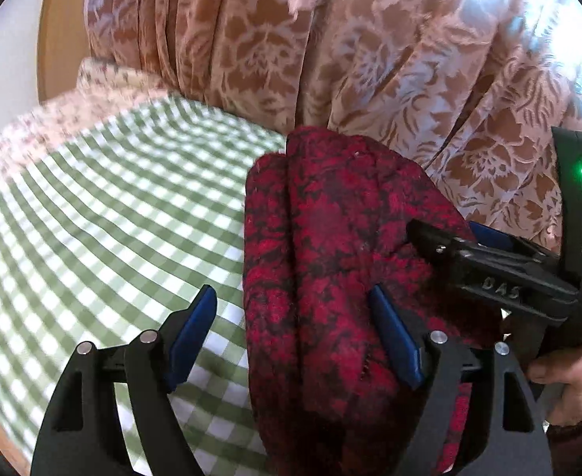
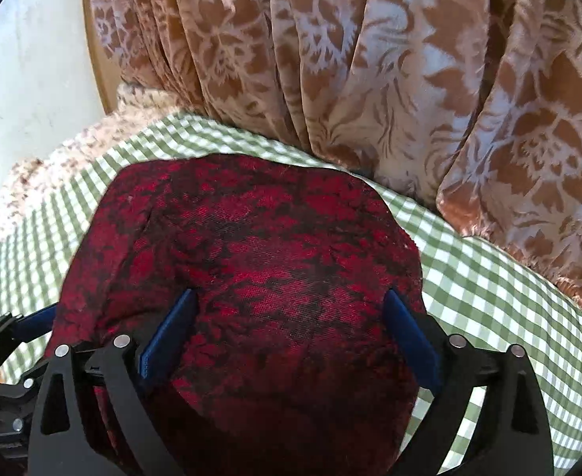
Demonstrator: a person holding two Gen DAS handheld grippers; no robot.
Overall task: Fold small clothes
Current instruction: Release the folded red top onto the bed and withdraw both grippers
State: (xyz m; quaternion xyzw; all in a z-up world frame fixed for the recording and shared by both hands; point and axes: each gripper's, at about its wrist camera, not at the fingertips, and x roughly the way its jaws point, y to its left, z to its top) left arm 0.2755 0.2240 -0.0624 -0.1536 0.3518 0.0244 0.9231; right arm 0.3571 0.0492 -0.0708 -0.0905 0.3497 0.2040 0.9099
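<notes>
Green gingham cloth (image 2: 489,277) bears a folded, fuzzy red-black garment (image 2: 259,261).

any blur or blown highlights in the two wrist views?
Left wrist: checked cloth smeared by motion blur at the left, sharper near the red garment; curtain blown out top right. Right wrist: sharper overall, garment weave legible; wall at left washed out; both show heavy fisheye bending and dark corners.

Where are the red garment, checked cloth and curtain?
red garment (image 2: 251,261): right wrist view, middle of top fold.
checked cloth (image 1: 104,214): left wrist view, bare patch.
curtain (image 2: 370,59): right wrist view, pleated middle.
</notes>
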